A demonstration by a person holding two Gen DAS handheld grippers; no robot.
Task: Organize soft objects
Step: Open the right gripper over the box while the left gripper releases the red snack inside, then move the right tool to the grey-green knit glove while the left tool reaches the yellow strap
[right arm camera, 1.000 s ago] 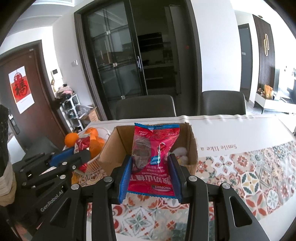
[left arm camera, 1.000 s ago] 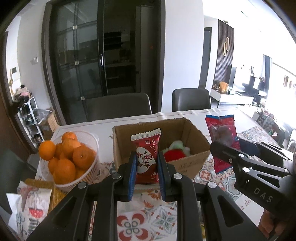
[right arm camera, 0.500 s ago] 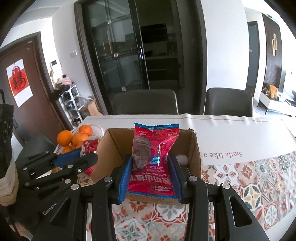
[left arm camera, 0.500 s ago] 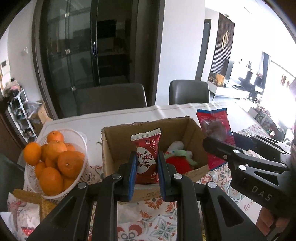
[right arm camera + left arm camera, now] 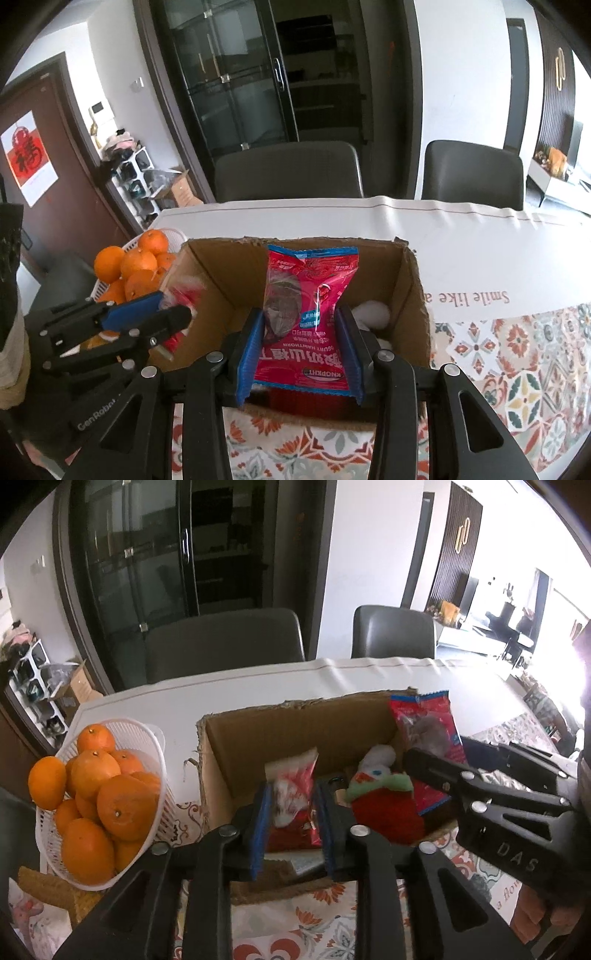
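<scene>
An open cardboard box (image 5: 295, 731) stands on the table; it also shows in the right wrist view (image 5: 413, 291). My left gripper (image 5: 293, 823) is shut on a red and white snack packet (image 5: 293, 801) and holds it inside the box, at its near left. My right gripper (image 5: 300, 350) is shut on a pink hawthorn snack packet (image 5: 308, 306) over the box's front edge; it shows at the box's right in the left wrist view (image 5: 428, 734). A red and green plush toy (image 5: 384, 801) and a white soft object (image 5: 376, 757) lie inside the box.
A white basket of oranges (image 5: 99, 794) stands left of the box, close to my left gripper. Snack packets (image 5: 40, 904) lie at the near left. Two grey chairs (image 5: 288, 170) stand behind the table. The patterned tablecloth (image 5: 517, 369) extends to the right.
Both grippers moved forward and down toward the box. The left gripper's red and white packet is now lowered inside the box; the right gripper's pink packet now sits over the box's front edge.
</scene>
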